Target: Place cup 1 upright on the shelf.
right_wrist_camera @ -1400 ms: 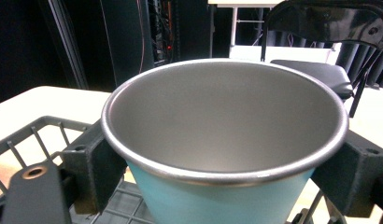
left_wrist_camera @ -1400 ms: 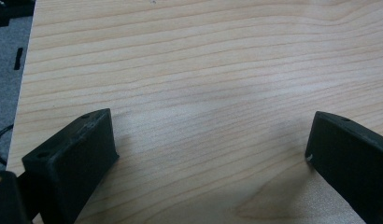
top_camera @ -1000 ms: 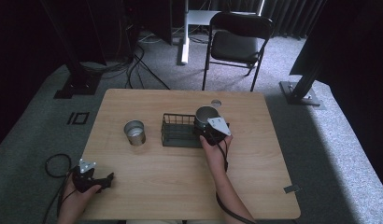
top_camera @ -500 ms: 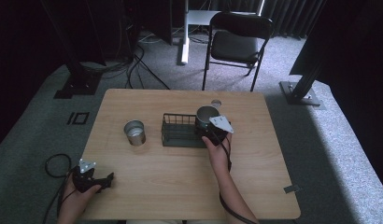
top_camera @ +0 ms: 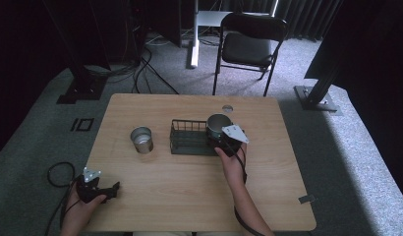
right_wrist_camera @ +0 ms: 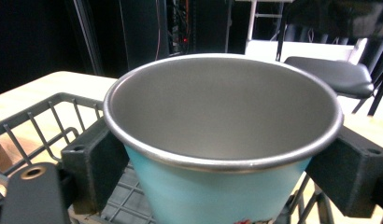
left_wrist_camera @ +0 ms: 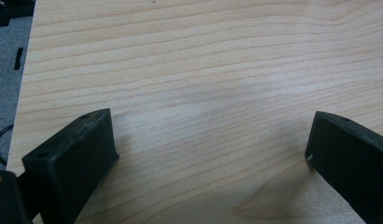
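Over the right end of the black wire basket [top_camera: 189, 137] we're holding a light-blue metal cup with a steel rim [right_wrist_camera: 224, 154], upright, clamped between the jaws of the right tool [top_camera: 220, 142] just under the lip. Our worry: the cup wall tapers (smooth metal, too), so it could slip downward or tip if the grip eases, or its base could catch the basket wire. Down at the near-left corner of the pale wooden worktop [left_wrist_camera: 203, 70], the left tool [top_camera: 111, 189] sits with its jaws wide apart, holding nothing.
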The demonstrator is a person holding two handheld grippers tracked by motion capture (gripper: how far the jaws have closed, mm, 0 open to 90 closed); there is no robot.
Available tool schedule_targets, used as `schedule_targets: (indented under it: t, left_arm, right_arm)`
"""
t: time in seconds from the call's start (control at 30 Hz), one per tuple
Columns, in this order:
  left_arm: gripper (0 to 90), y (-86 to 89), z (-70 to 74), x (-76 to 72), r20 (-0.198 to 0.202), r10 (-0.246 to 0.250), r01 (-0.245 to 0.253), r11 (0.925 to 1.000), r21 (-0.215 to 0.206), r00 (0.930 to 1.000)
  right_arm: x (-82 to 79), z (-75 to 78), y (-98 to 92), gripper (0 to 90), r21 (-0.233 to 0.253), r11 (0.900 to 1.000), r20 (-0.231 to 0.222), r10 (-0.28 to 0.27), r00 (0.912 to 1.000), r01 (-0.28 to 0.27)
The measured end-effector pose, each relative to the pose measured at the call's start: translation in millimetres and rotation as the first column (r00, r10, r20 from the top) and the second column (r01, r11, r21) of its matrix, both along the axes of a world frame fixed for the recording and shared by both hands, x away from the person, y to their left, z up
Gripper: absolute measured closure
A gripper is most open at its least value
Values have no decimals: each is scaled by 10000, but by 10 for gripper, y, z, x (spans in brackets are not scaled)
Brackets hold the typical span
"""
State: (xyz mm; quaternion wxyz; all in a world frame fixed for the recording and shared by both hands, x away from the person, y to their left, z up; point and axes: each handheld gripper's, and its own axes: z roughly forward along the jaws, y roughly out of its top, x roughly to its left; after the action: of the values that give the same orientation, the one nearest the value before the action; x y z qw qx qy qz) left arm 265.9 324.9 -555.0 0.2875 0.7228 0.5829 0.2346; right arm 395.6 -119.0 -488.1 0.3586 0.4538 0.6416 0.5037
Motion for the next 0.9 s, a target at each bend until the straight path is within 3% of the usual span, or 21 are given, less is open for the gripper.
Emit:
schedule_targets:
  t: [0.03,0.17,0.33,0.9]
  left_arm:
    - [23,-1,0,0,4,5,-5,10000,-6,10000]
    - [23,0,0,0,-1,-1,1,10000,0,10000]
    - [23,-1,0,0,4,4,-4,10000,-8,10000]
    - [23,-1,-1,0,9,9,-9,10000,-11,10000]
  right_arm:
    - [-7,0,-1,110,-154,9999,99,42,9999,-40]
    - [-39,22,-6,104,232,9997,342,36,9994,-44]
    - [-62,30,0,103,351,9993,332,126,9994,-137]
    - [-194,45,-90,103,12,9980,285,632,9976,-632]
